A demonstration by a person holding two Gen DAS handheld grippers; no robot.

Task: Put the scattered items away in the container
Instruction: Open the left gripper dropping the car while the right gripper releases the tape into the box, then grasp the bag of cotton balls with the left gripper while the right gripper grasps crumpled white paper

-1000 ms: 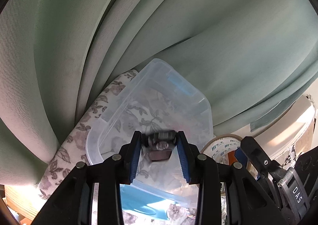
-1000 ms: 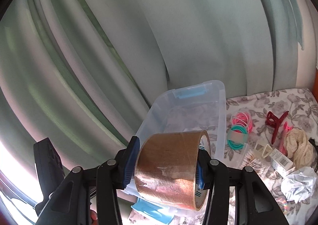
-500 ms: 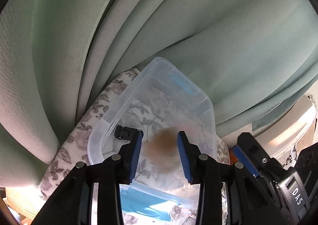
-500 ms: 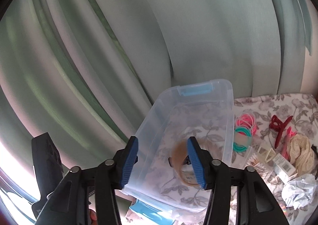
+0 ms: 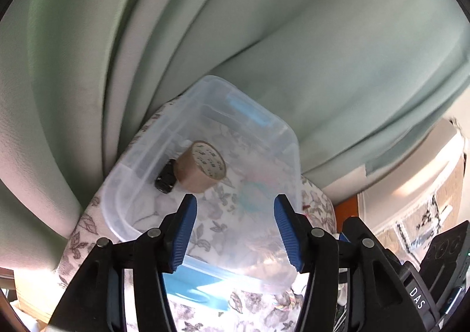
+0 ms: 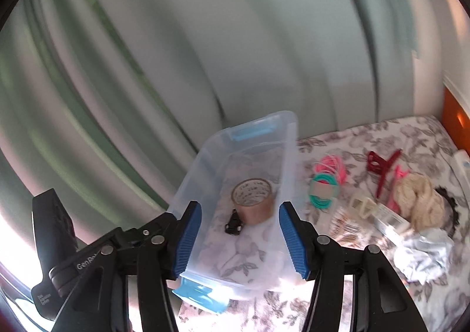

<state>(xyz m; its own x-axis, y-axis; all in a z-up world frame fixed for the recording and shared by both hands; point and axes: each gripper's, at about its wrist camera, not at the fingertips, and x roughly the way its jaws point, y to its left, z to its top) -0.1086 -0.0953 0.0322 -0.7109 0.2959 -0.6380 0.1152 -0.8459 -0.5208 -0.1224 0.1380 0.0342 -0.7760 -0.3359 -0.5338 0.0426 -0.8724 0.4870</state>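
At the bottom of each view, the left gripper [image 5: 233, 214] and the right gripper [image 6: 239, 222] are opening their blue jaws, holding nothing. Just past them the clear box [image 6: 289, 138] is sitting on the flowery cloth [image 6: 382, 138]. The brown tape roll [image 6: 253, 197] and a small black clip [image 6: 233, 224] are lying inside it, touching. To the right, the hair ties [image 6: 326, 182] and red claw clip [image 6: 382, 169] are waiting outside. Green curtains [image 5: 264, 23] are hanging behind.

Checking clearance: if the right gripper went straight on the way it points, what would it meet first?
Probably the clear container's floor just short of the tape roll; the right gripper is empty, jaws opening. Depth is unclear.
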